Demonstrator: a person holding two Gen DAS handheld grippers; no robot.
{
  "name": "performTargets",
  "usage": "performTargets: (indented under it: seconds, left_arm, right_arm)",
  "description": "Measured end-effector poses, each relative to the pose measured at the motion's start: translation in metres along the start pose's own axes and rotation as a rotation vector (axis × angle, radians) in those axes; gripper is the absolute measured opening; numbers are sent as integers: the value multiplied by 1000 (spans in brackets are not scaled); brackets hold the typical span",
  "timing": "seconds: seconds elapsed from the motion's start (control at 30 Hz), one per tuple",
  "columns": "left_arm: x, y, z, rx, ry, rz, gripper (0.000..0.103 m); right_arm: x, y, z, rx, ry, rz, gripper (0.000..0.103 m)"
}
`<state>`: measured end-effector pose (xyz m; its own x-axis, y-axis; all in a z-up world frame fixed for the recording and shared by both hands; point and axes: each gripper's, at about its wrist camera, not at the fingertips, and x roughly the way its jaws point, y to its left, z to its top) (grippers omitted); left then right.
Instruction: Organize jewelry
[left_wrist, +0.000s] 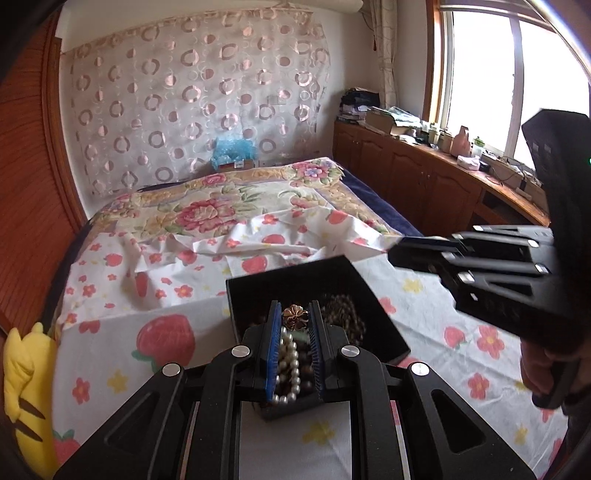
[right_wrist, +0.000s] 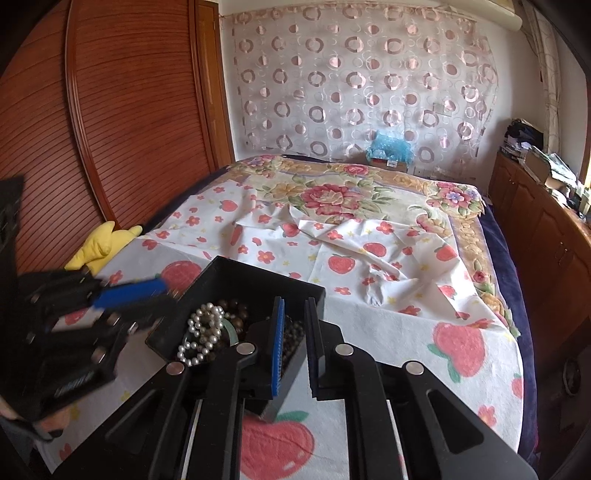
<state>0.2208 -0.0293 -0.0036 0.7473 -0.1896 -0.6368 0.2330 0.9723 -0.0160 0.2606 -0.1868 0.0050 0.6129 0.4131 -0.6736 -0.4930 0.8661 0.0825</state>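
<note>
**Black box of beads, one small piece lifted at the tool tips**

Cotton sheet printed with strawberries covers the near half of the bed (left_wrist: 424, 306), and the open black box (right_wrist: 258, 269) sits on it, close to the person, with both tools over it. All the jewelry I can see is inside that box or right above it.

The right tool (right_wrist: 294, 301) hangs over the box's right side with its jaws a narrow slit apart and nothing in them. The left tool (left_wrist: 293, 304) points down over the middle of the box, jaws drawn nearly together.

A pearl string (right_wrist: 201, 332) lies heaped against the box's left wall, with brown beads (left_wrist: 343, 314) packed beside and under it. Smallest is a gold flower piece (left_wrist: 294, 314) sitting right between the left tool's tips. It looks pinched there, though the other view of that tool is too blurred for me to swear to it.

My reading is that this piece is being taken out for sorting. To do that well, I would keep the pinch firm and steady, raise it straight up until it hangs clear of the pearls so no loop comes along, and bring the empty right tool down onto the box rim if the box starts to shift on the soft sheet.
</note>
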Motion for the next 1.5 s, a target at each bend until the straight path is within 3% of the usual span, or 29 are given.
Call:
performTargets:
  seconds: [0.17,0.27,0.33,0.4,0.47,0.5,0.57,0.63,0.67,0.77,0.83,1.07,1.23,1.5]
  left_arm:
    - [6,-1,11,-20,-15,13,18]
    - [2,0,11,-27,-35,27,40]
    - [1,1,10,-25,-37,36,46]
    - [-2,1,6,-25,-37,49,57]
    - [-8,3,1,-35,-46,61,76]
    - [-13,5,-3,-41,-52,69,79]
    - [-22,7,-10,-45,-60,87,84]
    - [-29,8,-17,-47,-65,103,88]
    - [-36,8,-22,-53,-71,112,95]
    - [-52,8,-34,-73,-87,98,95]
    - [-59,7,-38,-78,-85,99,95]
    - [-89,7,-55,-88,-104,114,95]
    - [-110,4,-68,-99,-123,122,95]
    - [-136,0,-82,-106,-157,170,95]
  right_arm:
    - [-14,-7,-10,3,-19,2,13]
    - [-20,-8,-16,13,-32,4,13]
    - [-23,-9,-20,22,-41,5,13]
    - [-26,-10,-25,35,-52,2,13]
    - [-28,-10,-31,46,-62,-4,13]
    - [-29,-10,-33,49,-67,-2,15]
    - [-33,-8,-39,50,-80,-10,28]
    - [-36,-5,-44,53,-93,-11,31]
    - [-38,-3,-46,55,-98,-11,36]
    - [-43,3,-51,55,-120,-18,53]
    - [-46,7,-52,55,-128,-21,57]
    - [-71,26,-60,61,-200,-50,88]
    - [-94,33,-68,87,-249,-66,98]
    - [-128,48,-94,103,-294,-132,99]
